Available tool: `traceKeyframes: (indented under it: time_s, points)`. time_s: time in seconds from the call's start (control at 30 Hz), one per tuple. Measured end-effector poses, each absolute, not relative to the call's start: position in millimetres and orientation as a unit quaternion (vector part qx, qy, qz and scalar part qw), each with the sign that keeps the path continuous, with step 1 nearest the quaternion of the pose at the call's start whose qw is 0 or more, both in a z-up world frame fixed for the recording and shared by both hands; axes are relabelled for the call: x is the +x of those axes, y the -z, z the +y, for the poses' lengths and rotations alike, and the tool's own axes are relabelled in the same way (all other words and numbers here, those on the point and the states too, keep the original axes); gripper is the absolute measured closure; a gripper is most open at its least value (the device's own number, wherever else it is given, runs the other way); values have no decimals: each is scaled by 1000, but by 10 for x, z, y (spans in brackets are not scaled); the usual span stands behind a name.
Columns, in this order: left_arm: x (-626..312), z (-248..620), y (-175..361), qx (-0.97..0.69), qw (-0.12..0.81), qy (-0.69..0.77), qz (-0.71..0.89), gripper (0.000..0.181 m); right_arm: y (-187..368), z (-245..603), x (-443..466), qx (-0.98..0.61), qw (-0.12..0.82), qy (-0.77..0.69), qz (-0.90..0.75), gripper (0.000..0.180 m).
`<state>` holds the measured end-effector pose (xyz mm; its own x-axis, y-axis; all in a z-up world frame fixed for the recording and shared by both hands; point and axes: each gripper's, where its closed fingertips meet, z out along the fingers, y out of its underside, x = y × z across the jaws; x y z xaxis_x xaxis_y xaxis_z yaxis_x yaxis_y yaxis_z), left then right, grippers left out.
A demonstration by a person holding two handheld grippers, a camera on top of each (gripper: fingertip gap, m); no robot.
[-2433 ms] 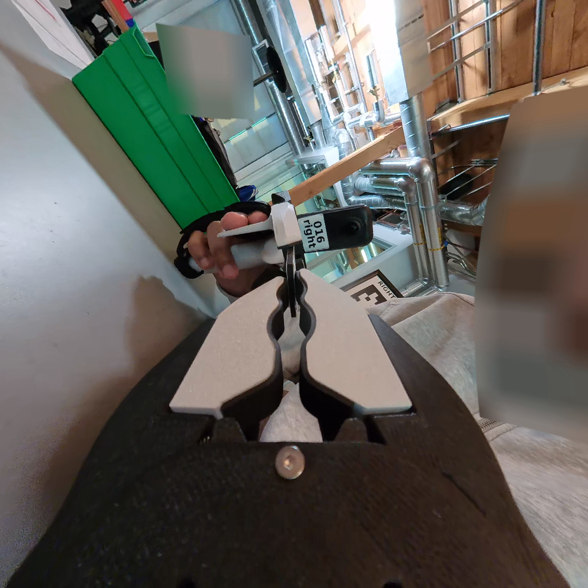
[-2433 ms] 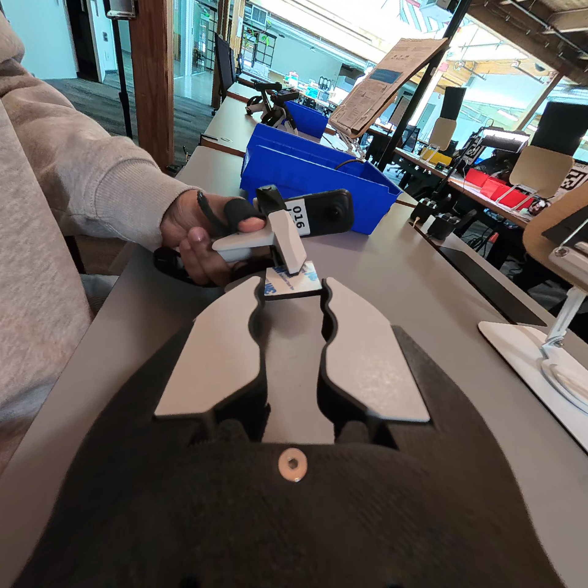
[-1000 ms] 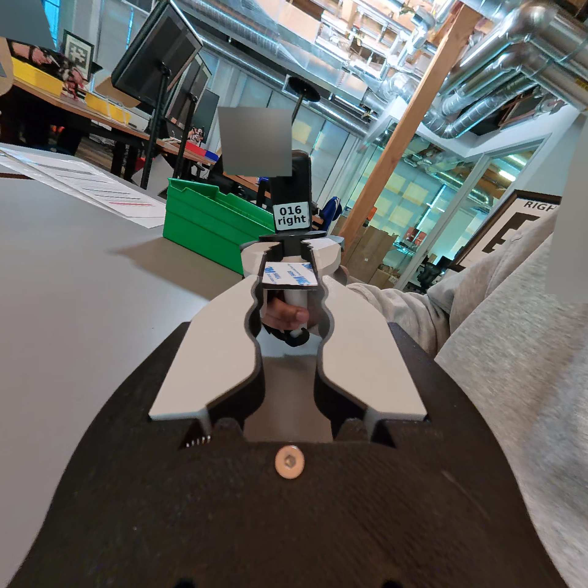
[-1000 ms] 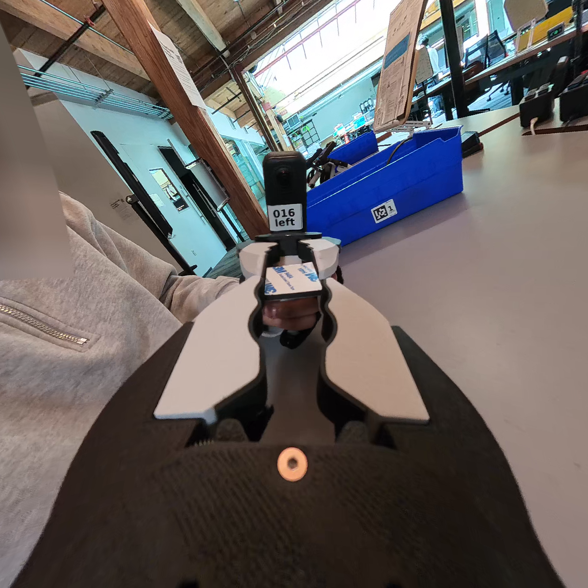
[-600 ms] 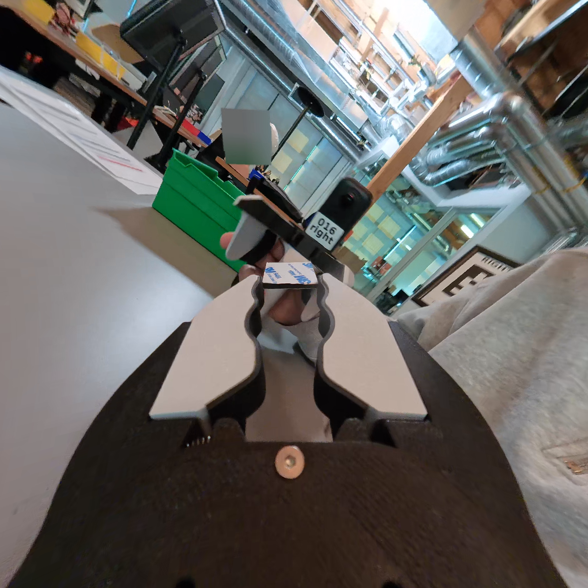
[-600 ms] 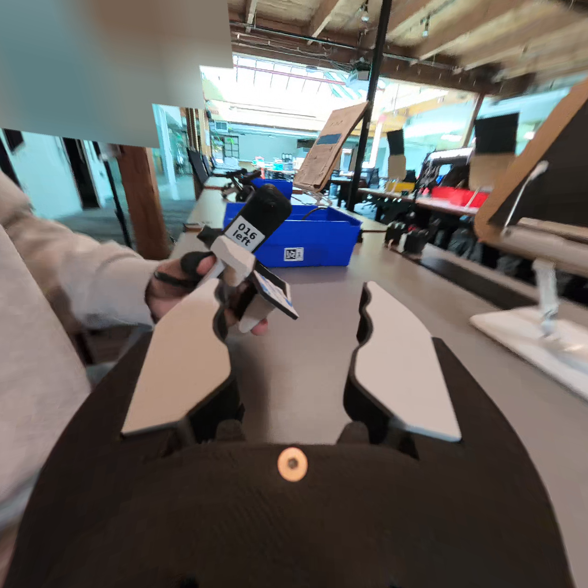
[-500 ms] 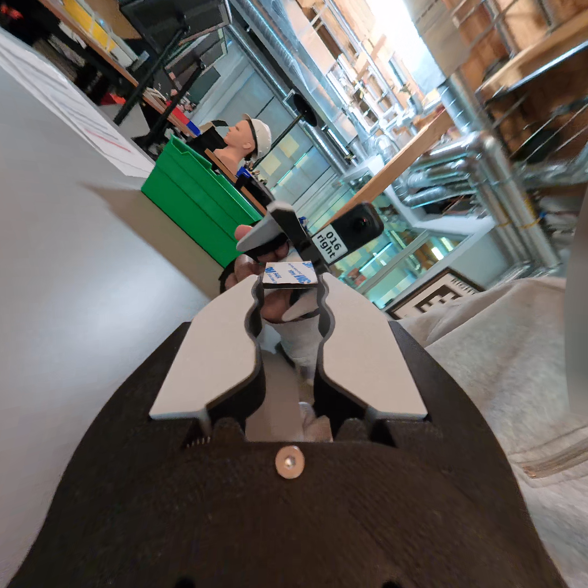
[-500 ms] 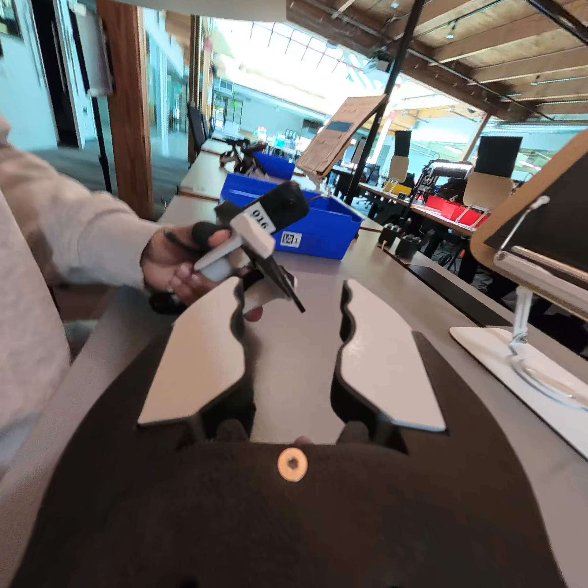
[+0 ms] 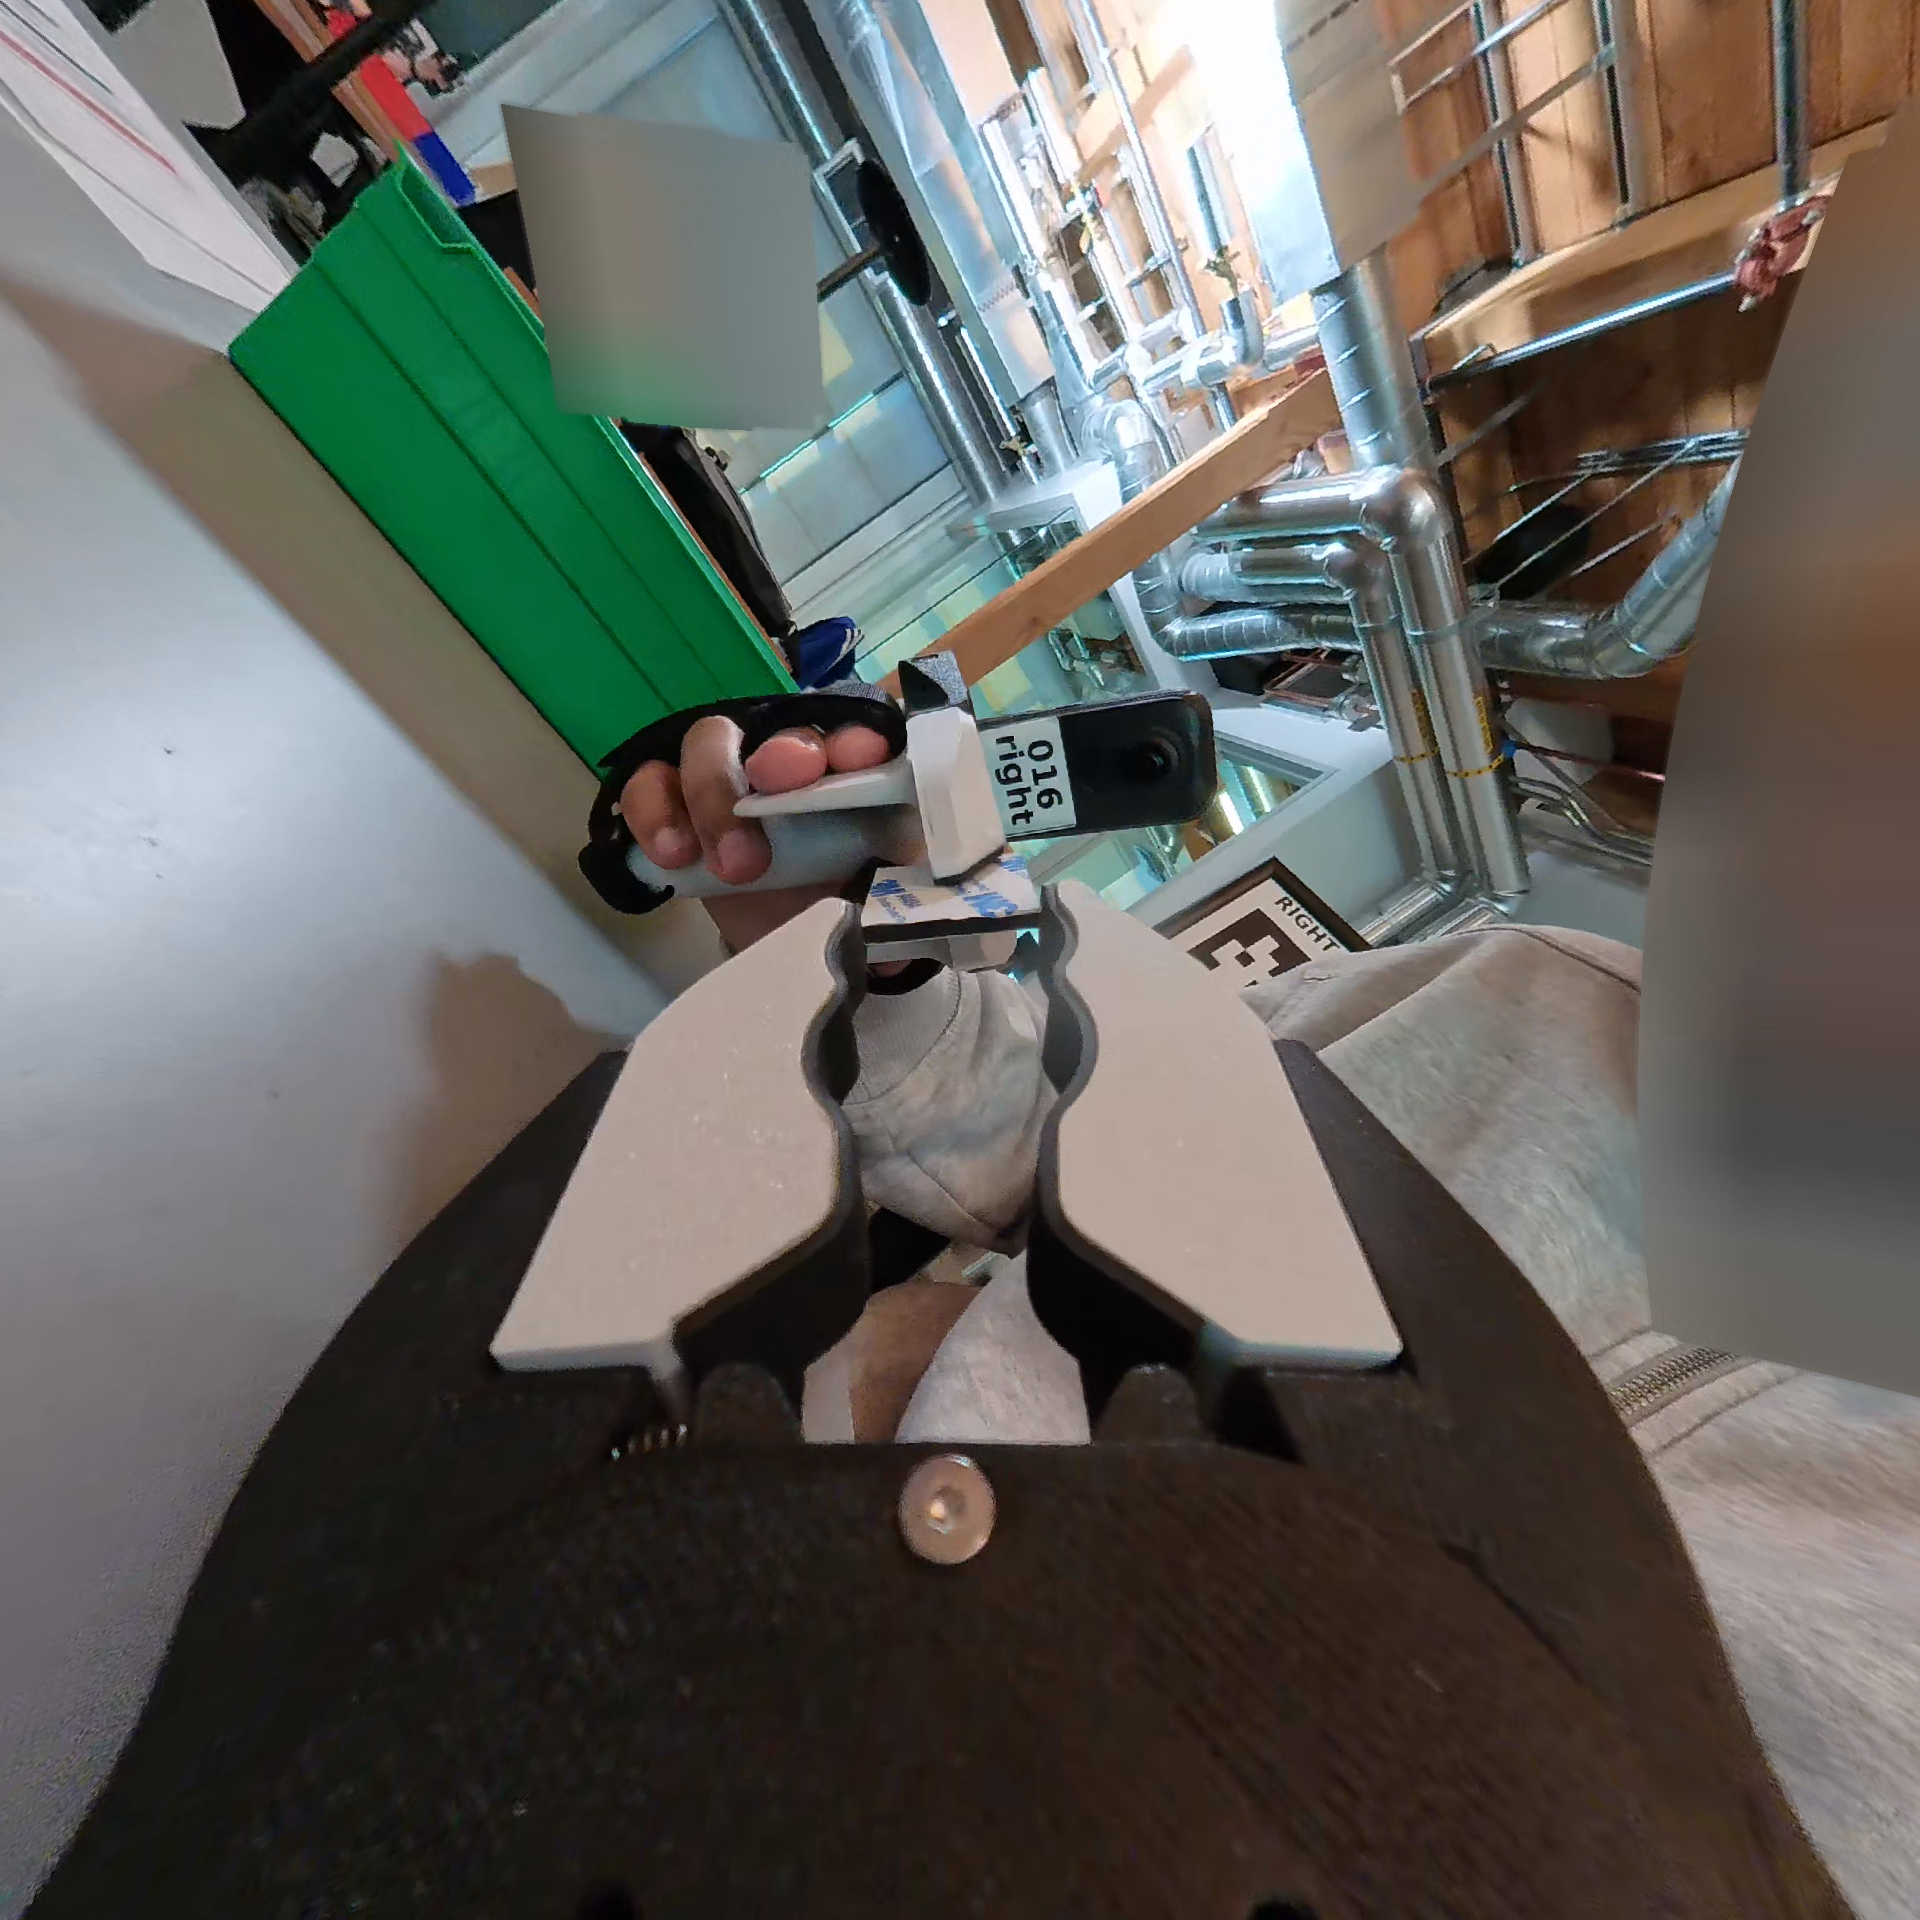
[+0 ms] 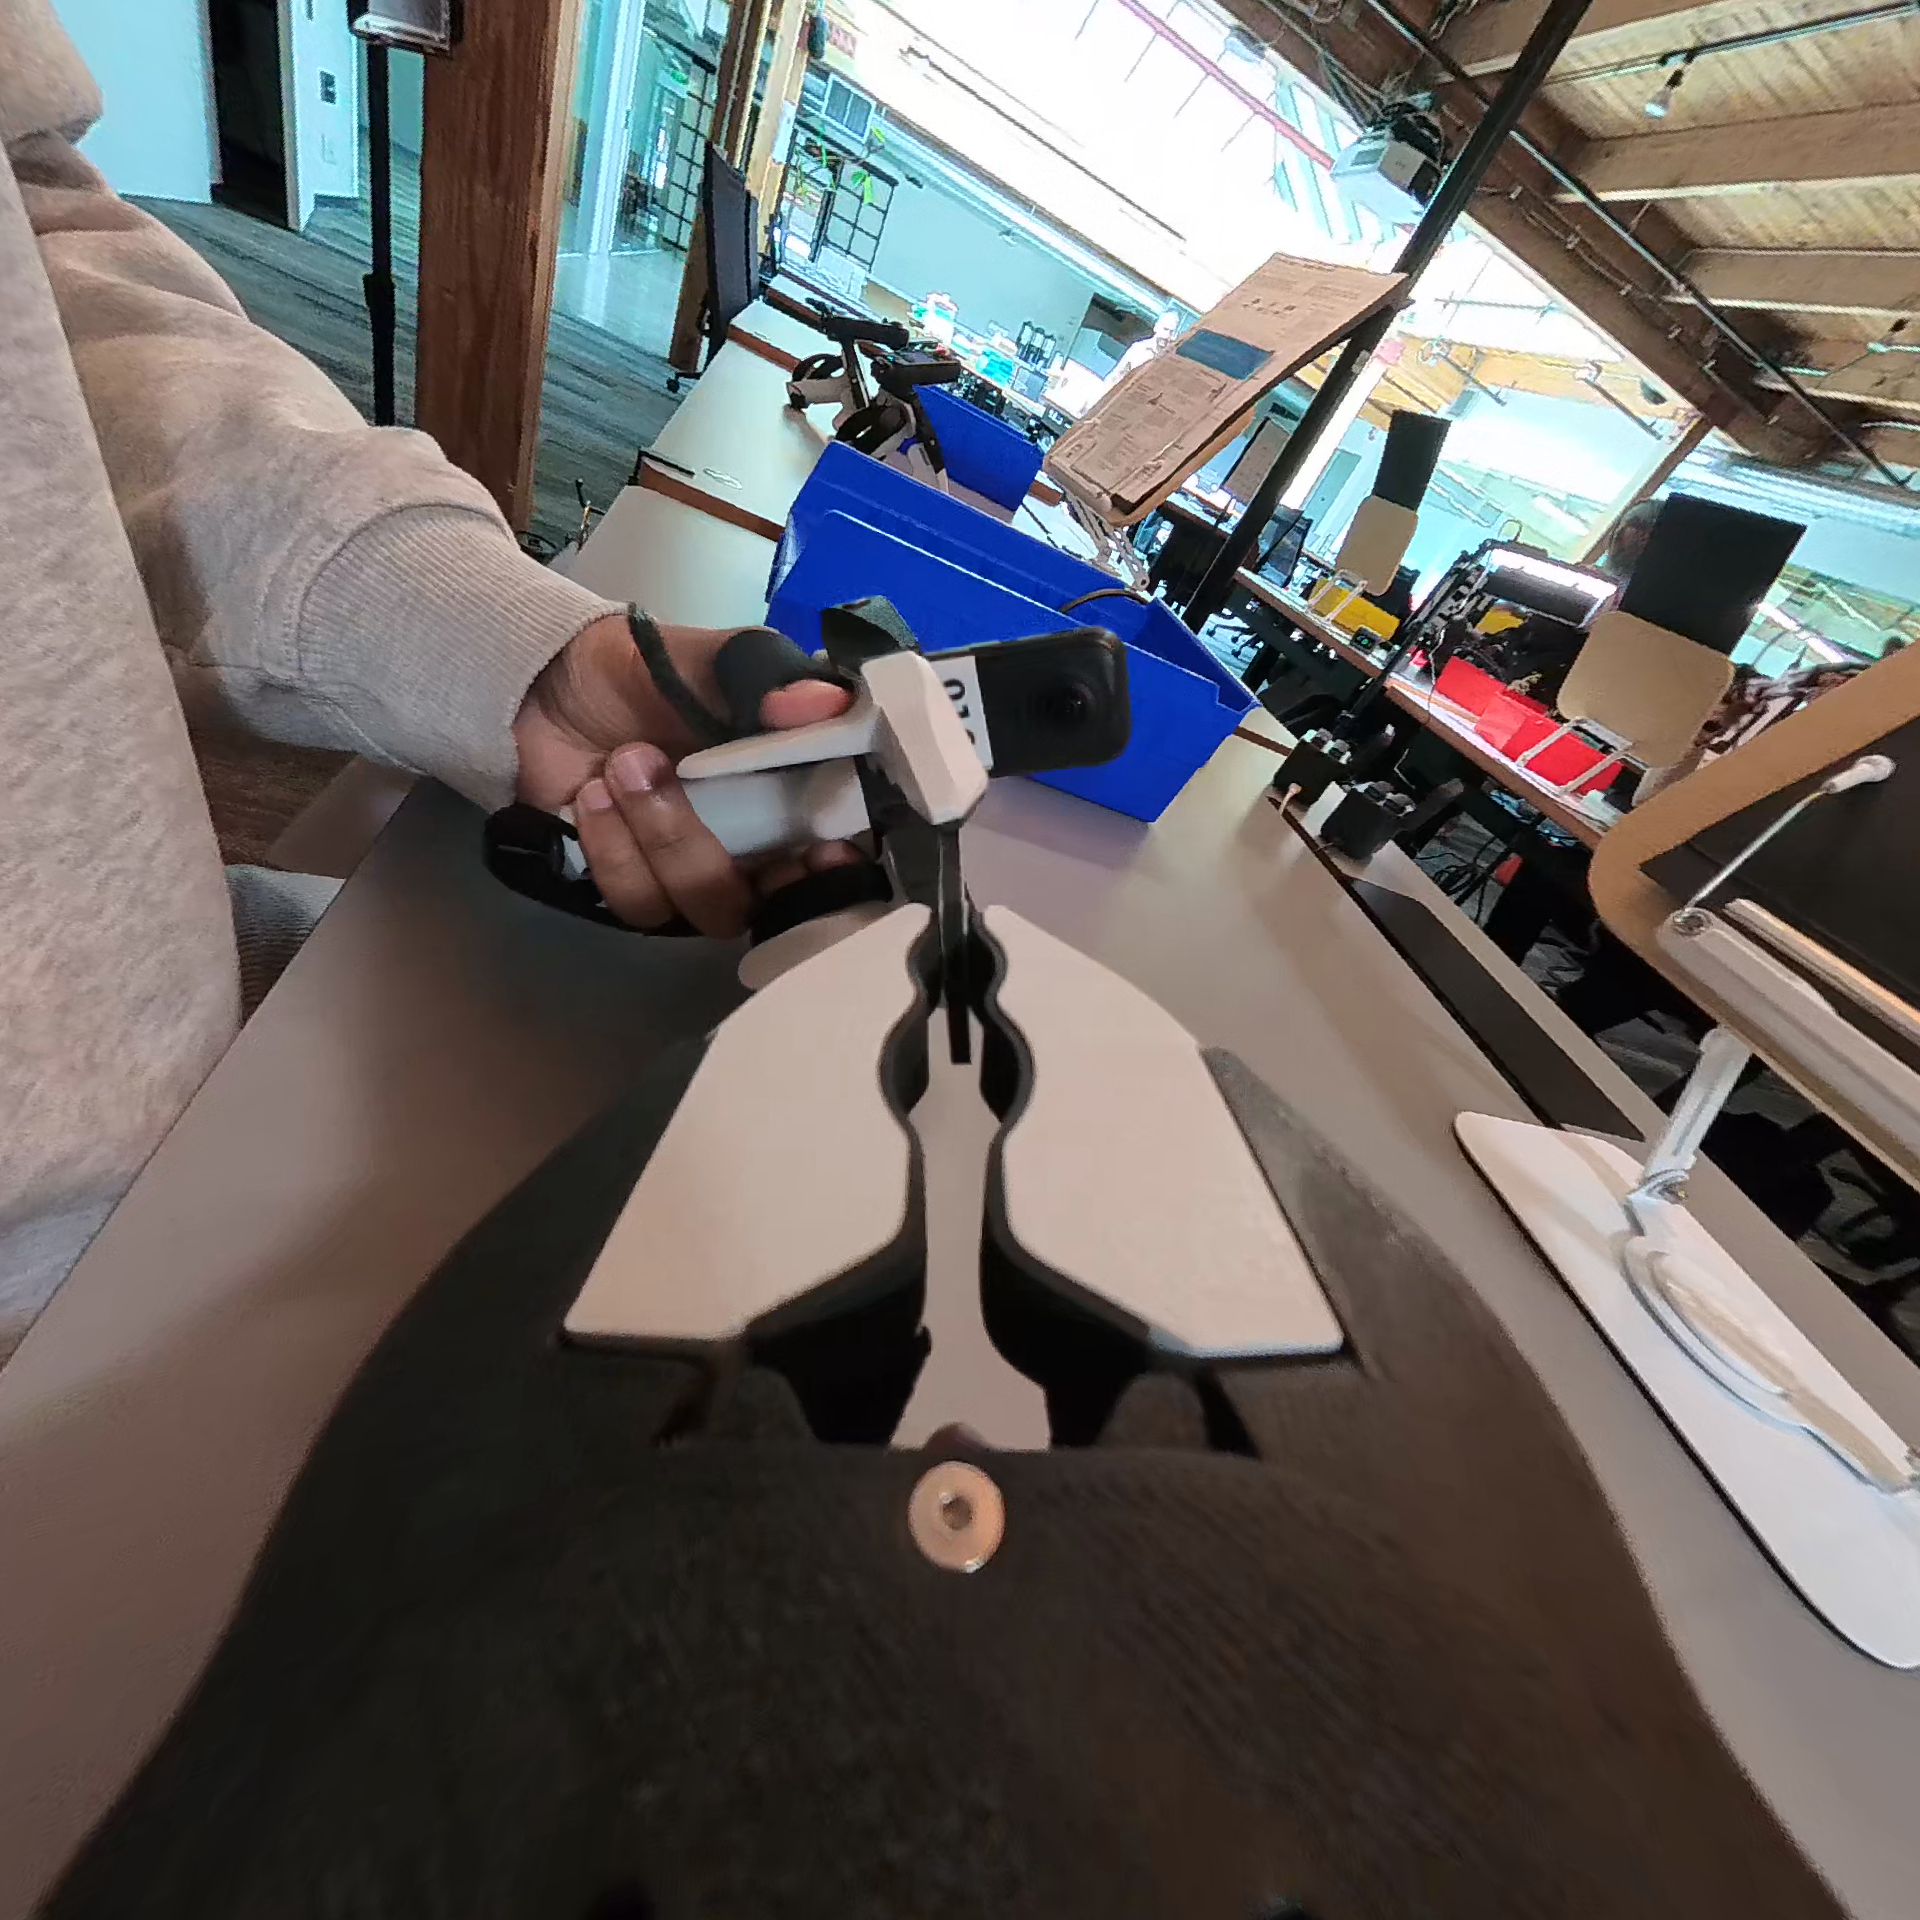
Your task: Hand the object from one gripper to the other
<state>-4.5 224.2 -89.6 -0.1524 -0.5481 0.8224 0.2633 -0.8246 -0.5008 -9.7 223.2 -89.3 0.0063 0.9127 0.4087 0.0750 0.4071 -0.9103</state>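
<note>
— Where was the flat pad (image 9: 951,899) found?

— At 12 o'clock of both wrist views, above the worktop (image 10: 1195,935) and shared by the two tools. The left hand-held gripper (image 9: 951,925) was seen closed on the pad's two side edges. The broad liner face was turned up to that camera and spanned the tips from 9 to 3 o'clock.

— And the right hand-held gripper (image 10: 956,956)?

— It was drawn nearly together on the pad's two flat faces. In its own view the pad was shown edge-on, as a thin black line run from 12 to 6 o'clock between the tips. The two tools were set nose to nose, each rolled a quarter turn against the other.

— Which relation was judged to matter next?

— The crossed grips. Because edges were held by one and faces by the other, it was judged that the left jaws could be parted sideways without the right grip being disturbed. The left tool could then be drawn back toward its own 6 o'clock.
</note>
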Motion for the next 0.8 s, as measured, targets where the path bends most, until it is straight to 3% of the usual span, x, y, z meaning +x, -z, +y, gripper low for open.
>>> traceKeyframes:
  time_s: [0.03,0.17,0.27,0.3,0.5,0.8]
  points:
    - [-46,2243,898,-591,269,751,119,149,895,2231,-98,-410,578,-362,-605,176]
    - [-58,2304,895,-589,290,748,101,145,899,2273,-99,-450,553,-392,-582,176]
    - [-72,2360,915,-600,315,729,98,120,836,2339,-80,-492,528,-443,-531,176]
    - [-76,2361,895,-598,323,726,102,120,815,2355,-67,-504,515,-467,-512,176]
    - [-85,2352,834,-592,366,707,125,137,734,2409,-10,-554,408,-601,-407,175]
    - [-138,2371,795,-594,415,674,144,155,788,2372,-78,-573,305,-677,-348,176]
